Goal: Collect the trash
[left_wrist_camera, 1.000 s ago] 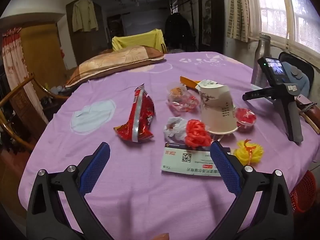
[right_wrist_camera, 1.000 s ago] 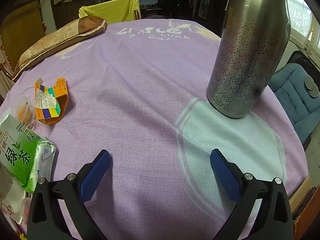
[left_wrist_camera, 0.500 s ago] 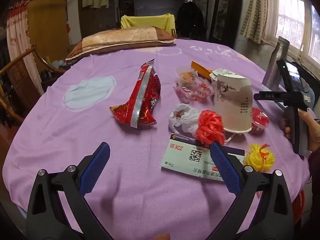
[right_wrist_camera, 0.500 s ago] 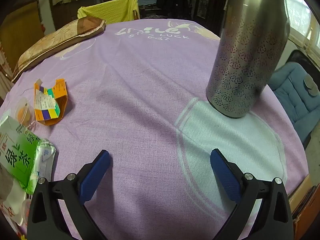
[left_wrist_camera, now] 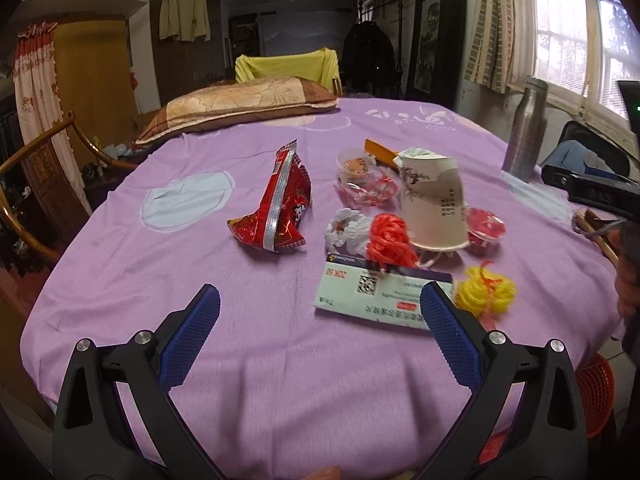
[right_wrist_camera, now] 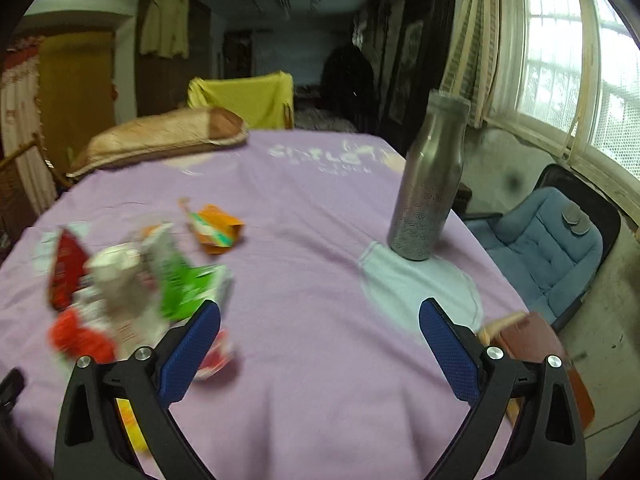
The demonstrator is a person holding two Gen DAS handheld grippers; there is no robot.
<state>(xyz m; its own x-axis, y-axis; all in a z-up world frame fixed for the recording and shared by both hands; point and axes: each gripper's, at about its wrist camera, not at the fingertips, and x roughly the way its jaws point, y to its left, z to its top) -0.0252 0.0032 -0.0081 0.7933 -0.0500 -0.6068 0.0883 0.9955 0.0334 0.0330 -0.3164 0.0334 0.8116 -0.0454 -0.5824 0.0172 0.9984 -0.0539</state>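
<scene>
Trash lay bunched on the right half of the purple cloth [left_wrist_camera: 248, 356], all of it probably light. The cup [left_wrist_camera: 434, 204] was the biggest piece: white paper, upended on its rim and leaning, its wall dented, so it would likely crush under a hard squeeze and was best pinched low across the wall. The wrapper [left_wrist_camera: 282, 204], red foil with a silver seam, stood crumpled and slick-looking; its twisted top offered a hold. The card [left_wrist_camera: 380, 294] lay flat nearest the left gripper [left_wrist_camera: 318, 326], stiff and thin (hard to lift except by an edge). The red pompom [left_wrist_camera: 390, 242] rested on the card's far edge, the yellow pompom [left_wrist_camera: 486, 292] just beside its right end; both looked soft and easy to pinch anywhere. Both tools hung above the cloth, spread wide, holding nothing; the right gripper [right_wrist_camera: 319, 326] faced the blurred pile from beside the bottle [right_wrist_camera: 430, 180].
</scene>
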